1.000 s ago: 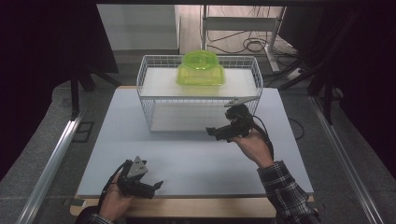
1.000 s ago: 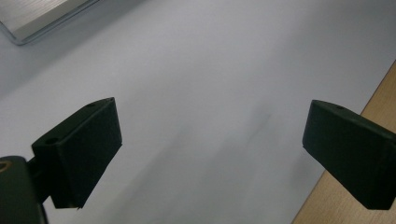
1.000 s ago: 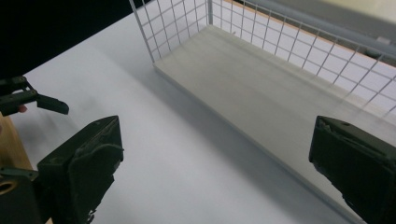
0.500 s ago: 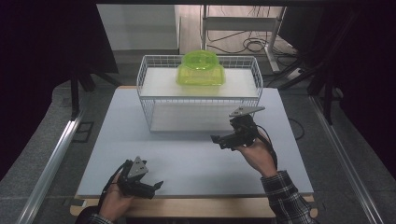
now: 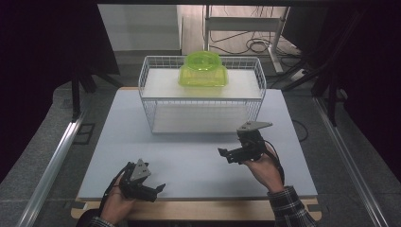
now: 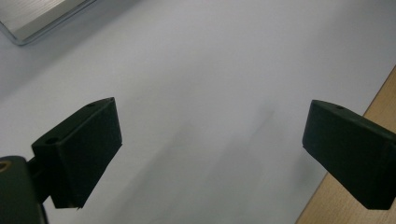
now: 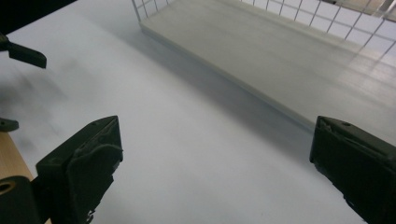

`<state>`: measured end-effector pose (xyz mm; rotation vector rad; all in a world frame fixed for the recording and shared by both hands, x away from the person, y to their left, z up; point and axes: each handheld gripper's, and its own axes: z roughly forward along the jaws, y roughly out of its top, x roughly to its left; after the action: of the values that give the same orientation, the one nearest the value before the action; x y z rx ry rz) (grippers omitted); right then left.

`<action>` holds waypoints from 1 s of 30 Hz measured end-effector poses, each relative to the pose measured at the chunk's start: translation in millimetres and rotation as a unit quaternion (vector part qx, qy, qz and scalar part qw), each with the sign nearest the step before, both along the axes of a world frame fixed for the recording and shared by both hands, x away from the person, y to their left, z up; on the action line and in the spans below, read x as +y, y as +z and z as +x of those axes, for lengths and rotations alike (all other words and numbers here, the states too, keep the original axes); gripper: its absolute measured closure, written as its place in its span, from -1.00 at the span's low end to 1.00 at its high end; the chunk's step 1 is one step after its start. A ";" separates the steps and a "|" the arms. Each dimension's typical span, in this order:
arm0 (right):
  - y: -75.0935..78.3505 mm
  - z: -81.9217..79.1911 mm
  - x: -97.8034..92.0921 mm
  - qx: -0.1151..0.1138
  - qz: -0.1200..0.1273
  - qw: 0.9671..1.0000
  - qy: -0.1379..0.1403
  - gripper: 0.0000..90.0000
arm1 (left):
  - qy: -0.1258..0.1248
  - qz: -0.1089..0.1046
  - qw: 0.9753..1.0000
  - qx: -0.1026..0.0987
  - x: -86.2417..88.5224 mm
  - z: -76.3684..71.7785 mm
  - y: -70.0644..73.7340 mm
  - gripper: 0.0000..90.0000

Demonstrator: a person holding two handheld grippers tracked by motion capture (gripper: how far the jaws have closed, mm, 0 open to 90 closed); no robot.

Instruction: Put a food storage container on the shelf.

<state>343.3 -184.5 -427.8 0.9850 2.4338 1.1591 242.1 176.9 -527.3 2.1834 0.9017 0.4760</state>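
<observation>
Hovering empty, the right gripper point(image 5: 226, 153) and left gripper point(image 5: 158, 189) both have fingers spread wide. Reaching for the green container point(image 5: 203, 70) risks snagging the wire basket point(image 5: 149, 101).

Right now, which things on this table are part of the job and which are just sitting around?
Part of the job:
- green container, up on the shelf
- wire basket around that shelf
- right gripper, open, nearest the basket
- left gripper, open, at the near edge

Just there:
- white table mat
- cables on the floor behind
</observation>
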 end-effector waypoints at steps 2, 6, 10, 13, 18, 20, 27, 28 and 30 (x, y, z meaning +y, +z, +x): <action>-5.0 -2.5 -3.0 0.001 -0.001 1.000 -0.003 -0.94 | 0.000 0.000 1.000 0.000 -0.1 -0.1 -0.1 -0.90; -13.2 -6.3 -7.2 0.003 -0.004 1.000 -0.005 -0.94 | 0.000 0.000 1.000 -0.001 -0.1 0.0 -0.2 -0.90; -26.6 -12.1 -13.4 0.006 -0.007 1.000 -0.010 -0.94 | 0.001 -0.001 1.000 -0.001 -0.4 -0.1 -0.6 -0.90; -32.5 -14.2 -16.1 0.006 -0.010 1.000 -0.012 -0.94 | 0.000 0.001 1.000 0.000 -0.5 0.0 -0.8 -0.91; -47.6 -21.6 -22.1 -0.001 -0.015 1.000 -0.023 -0.95 | -0.003 0.006 1.000 -0.002 -1.5 -0.3 -1.8 -0.91; -52.6 -23.7 -23.5 0.000 -0.019 1.000 -0.024 -0.95 | -0.003 0.006 1.000 -0.003 -1.5 -0.3 -1.8 -0.91; -68.6 -30.2 -27.6 0.012 -0.025 0.999 -0.024 -0.96 | -0.007 0.013 1.000 -0.003 -2.5 -0.1 -3.7 -0.91; -71.1 -30.9 -28.1 0.016 -0.027 0.999 -0.024 -0.96 | -0.007 0.015 1.000 -0.003 -2.8 -0.1 -4.1 -0.92; -79.7 -32.6 -27.2 0.027 -0.037 0.999 -0.023 -0.96 | -0.008 0.017 1.000 -0.002 -3.0 -0.1 -4.6 -0.92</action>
<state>310.7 -211.7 -507.6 1.0569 2.4632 1.0338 242.1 173.9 -531.9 2.2182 0.8789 0.4898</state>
